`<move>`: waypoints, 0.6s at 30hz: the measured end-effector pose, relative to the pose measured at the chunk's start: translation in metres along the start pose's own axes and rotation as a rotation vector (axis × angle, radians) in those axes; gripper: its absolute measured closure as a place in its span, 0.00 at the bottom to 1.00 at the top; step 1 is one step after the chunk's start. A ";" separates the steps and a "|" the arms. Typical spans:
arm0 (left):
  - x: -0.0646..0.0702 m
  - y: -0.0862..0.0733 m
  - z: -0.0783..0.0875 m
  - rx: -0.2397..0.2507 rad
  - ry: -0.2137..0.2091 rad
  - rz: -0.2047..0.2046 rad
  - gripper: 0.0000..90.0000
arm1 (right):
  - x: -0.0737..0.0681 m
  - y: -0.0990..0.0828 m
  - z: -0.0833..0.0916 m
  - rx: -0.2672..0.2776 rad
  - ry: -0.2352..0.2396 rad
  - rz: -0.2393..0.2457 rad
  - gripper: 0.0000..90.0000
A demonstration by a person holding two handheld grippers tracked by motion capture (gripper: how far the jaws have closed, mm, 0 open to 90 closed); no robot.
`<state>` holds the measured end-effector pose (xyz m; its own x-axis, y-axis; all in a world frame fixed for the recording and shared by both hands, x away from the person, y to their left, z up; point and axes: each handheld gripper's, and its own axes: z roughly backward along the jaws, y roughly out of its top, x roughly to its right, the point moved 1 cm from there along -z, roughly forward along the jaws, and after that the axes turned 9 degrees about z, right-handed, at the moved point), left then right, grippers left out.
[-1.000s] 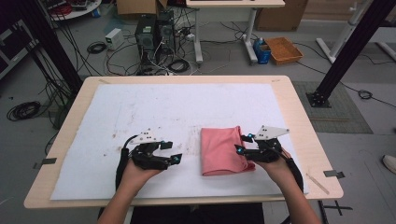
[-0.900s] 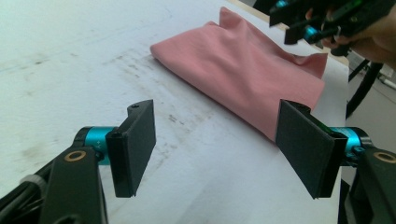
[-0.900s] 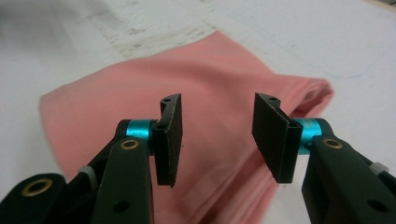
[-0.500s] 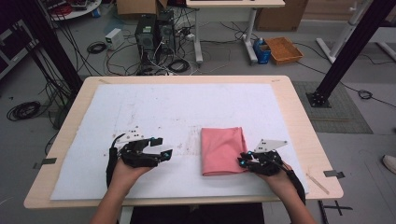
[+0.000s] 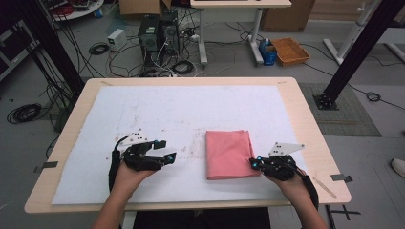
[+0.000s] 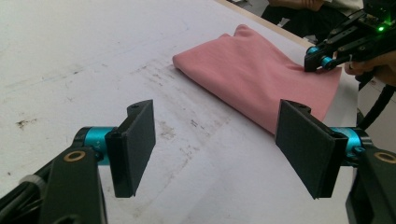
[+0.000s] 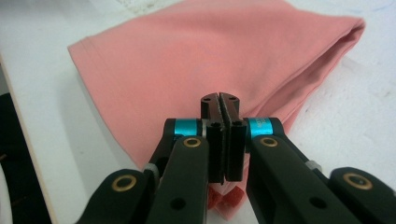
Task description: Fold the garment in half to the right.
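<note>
Right now the folded pink cloth (image 5: 228,154) lies flat on the white sheet (image 5: 181,114) that covers the desk (image 5: 71,119), a little right of the middle and toward the near edge. Its near right corner is where the right tool (image 5: 253,163) sits: in the high view the tips rest at that corner, and in the right gripper view the two black jaws stand pressed together with pink fabric bunched just beneath them, so the right tool (image 7: 219,105) is clamped on the cloth's (image 7: 210,60) corner. Its jaws have just been closing, with the cloth's edge between them. From that view the cloth spreads away from the tips, its folded edge running to the far right and the hemmed edge to the left.

The left tool (image 5: 161,150) is held well to the left of the cloth, above the bare sheet, with a clear gap between the two. Its jaws stand wide apart and hold nothing. In the left gripper view the left tool (image 6: 215,140) points across the sheet toward the cloth (image 6: 252,74), which lies ahead and to the right, near the far side of that picture, with the right tool (image 6: 322,60) resting at the cloth's far right end
</note>
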<state>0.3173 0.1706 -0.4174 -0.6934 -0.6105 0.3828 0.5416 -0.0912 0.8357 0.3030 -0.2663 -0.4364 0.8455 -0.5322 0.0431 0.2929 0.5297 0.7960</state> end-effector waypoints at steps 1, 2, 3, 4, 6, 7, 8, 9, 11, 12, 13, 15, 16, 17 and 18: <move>0.000 0.000 0.000 0.000 0.000 0.004 0.32 | 0.000 0.001 0.002 0.004 -0.004 -0.002 1.00; 0.000 0.000 0.000 0.001 0.000 0.003 0.32 | 0.001 0.001 0.004 0.012 -0.011 0.002 1.00; 0.000 0.000 0.000 0.001 0.001 0.005 0.32 | 0.001 0.001 0.006 0.015 -0.017 0.000 1.00; 0.000 -0.001 0.000 0.002 0.003 0.008 0.32 | 0.002 0.001 0.008 0.021 -0.026 -0.003 1.00; -0.001 -0.001 -0.001 -0.002 0.001 0.010 0.32 | 0.005 -0.003 0.008 0.015 -0.033 -0.020 1.00; -0.001 -0.001 -0.001 -0.004 0.004 0.008 0.32 | 0.006 -0.006 0.007 0.007 -0.032 -0.025 1.00; 0.000 -0.001 -0.001 -0.004 0.004 0.008 0.32 | 0.007 -0.009 0.005 -0.005 -0.037 -0.034 1.00; 0.000 -0.002 -0.002 -0.006 0.001 0.008 0.32 | 0.009 -0.012 0.003 -0.015 -0.036 -0.044 1.00; 0.000 -0.002 -0.002 -0.010 0.003 0.006 0.32 | 0.011 -0.017 0.000 -0.024 -0.031 -0.054 1.00; -0.001 -0.002 -0.002 -0.012 0.004 0.005 0.32 | 0.011 -0.018 0.000 -0.024 -0.032 -0.052 1.00; -0.001 -0.002 -0.002 -0.012 0.007 0.005 0.32 | 0.012 -0.018 0.000 -0.018 -0.033 -0.053 0.99; -0.002 -0.002 -0.002 -0.016 0.009 0.006 0.32 | 0.013 -0.017 0.002 -0.001 -0.048 -0.048 0.92; -0.002 -0.002 -0.002 -0.014 0.010 0.007 0.32 | 0.013 -0.016 0.003 0.008 -0.051 -0.046 0.87; -0.003 -0.002 -0.002 -0.015 0.010 0.006 0.32 | 0.015 -0.013 0.004 0.030 -0.068 -0.045 0.82; -0.003 -0.002 -0.002 -0.015 0.010 0.006 0.32 | 0.015 -0.013 0.004 0.030 -0.068 -0.045 0.82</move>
<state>0.3192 0.1705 -0.4211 -0.6853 -0.6186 0.3843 0.5531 -0.0989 0.8272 0.3097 -0.2840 -0.4440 0.7990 -0.5994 0.0473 0.3152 0.4845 0.8160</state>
